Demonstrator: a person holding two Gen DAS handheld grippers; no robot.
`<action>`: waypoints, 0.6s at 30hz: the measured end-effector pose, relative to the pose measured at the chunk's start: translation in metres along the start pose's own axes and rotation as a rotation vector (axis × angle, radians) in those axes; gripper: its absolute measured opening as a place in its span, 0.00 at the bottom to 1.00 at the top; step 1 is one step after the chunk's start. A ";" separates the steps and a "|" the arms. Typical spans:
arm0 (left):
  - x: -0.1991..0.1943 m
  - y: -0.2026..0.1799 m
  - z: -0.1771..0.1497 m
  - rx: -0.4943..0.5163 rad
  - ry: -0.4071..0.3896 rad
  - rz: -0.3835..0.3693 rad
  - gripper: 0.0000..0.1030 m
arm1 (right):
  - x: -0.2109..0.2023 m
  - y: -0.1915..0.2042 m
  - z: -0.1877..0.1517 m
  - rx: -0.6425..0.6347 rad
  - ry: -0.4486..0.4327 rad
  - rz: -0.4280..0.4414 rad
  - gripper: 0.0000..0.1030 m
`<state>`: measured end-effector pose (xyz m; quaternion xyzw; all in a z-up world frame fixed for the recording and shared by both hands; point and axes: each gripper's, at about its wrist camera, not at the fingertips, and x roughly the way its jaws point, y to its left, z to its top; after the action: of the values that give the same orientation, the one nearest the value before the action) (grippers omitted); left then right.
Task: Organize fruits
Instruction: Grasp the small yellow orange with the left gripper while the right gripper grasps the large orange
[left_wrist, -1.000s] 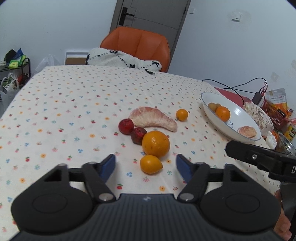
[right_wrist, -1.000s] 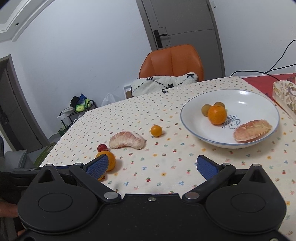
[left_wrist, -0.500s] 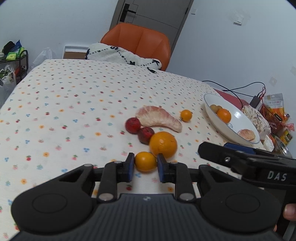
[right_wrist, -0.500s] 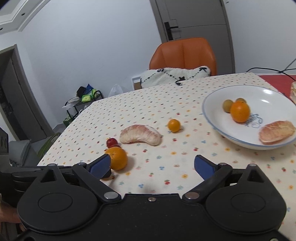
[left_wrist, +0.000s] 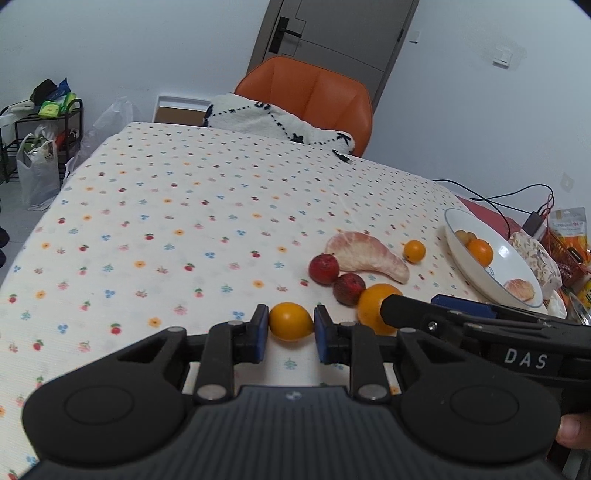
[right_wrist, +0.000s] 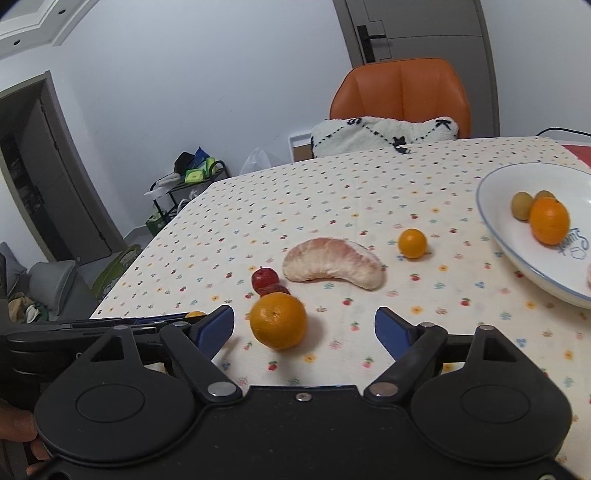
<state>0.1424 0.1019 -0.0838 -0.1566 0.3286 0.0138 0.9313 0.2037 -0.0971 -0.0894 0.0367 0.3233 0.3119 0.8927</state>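
Observation:
My left gripper (left_wrist: 290, 334) is shut on a small yellow-orange lemon-shaped fruit (left_wrist: 290, 320) just above the flowered tablecloth. My right gripper (right_wrist: 304, 326) is open, its jaws on either side of a large orange (right_wrist: 278, 326), which also shows in the left wrist view (left_wrist: 371, 304). Two small red fruits (left_wrist: 324, 268) (left_wrist: 349, 289), a peeled pomelo segment (right_wrist: 334, 263) and a small orange kumquat (right_wrist: 412, 243) lie on the cloth. A white bowl (right_wrist: 517, 243) at the right holds an orange (right_wrist: 549, 220), small brownish fruits and a pomelo piece.
An orange chair (left_wrist: 310, 94) with a white blanket stands at the table's far edge. Cables, a patterned pouch (left_wrist: 535, 258) and snack packets sit beyond the bowl at the right. A rack with bags (left_wrist: 40, 140) stands on the floor at the left.
My left gripper closed on the lemon-shaped fruit, then moved it left, away from the large orange. My right gripper moved forward and left, and now straddles the large orange.

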 end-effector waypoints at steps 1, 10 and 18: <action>0.000 0.001 0.000 0.000 -0.001 0.001 0.24 | 0.002 0.001 0.000 -0.001 0.002 0.002 0.79; 0.006 -0.004 0.002 0.007 0.011 0.002 0.24 | 0.013 0.000 -0.005 0.012 0.025 0.024 0.35; 0.004 -0.032 0.005 0.045 -0.008 -0.024 0.24 | -0.016 -0.017 -0.007 0.019 -0.043 -0.014 0.35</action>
<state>0.1525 0.0727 -0.0740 -0.1397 0.3232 -0.0043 0.9360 0.1994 -0.1210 -0.0910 0.0495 0.3072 0.3016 0.9012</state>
